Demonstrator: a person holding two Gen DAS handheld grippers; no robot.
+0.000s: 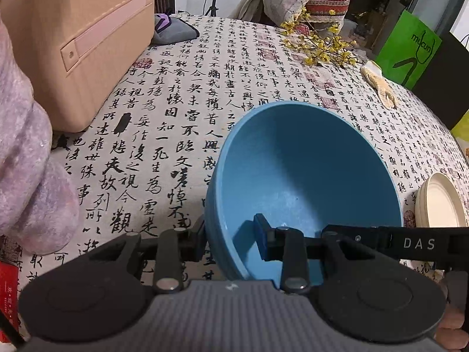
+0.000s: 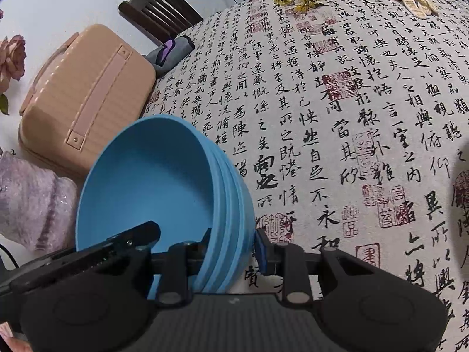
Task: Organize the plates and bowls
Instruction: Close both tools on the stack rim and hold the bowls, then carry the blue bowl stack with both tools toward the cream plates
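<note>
A stack of nested blue bowls (image 1: 302, 176) tilts above the calligraphy-print tablecloth (image 1: 176, 123). My left gripper (image 1: 231, 240) is shut on its left wall, one finger outside and one pad (image 1: 261, 239) inside. In the right wrist view the bowl stack (image 2: 152, 182) shows several layered rims. My right gripper (image 2: 234, 246) is shut on its right wall, with a blue pad (image 2: 261, 250) outside. Each view catches the other gripper's black finger reaching in from the side. A stack of cream plates (image 1: 439, 202) lies at the table's right edge.
A tan hard case (image 1: 79, 44) stands at the back left, a grey-purple cloth (image 1: 173, 29) behind it. Yellow flower sprigs (image 1: 319, 44) and a cream glove (image 1: 381, 85) lie far right. Lavender fuzzy fabric (image 1: 26, 161) fills the left. A dark chair (image 2: 158, 11) stands beyond the table.
</note>
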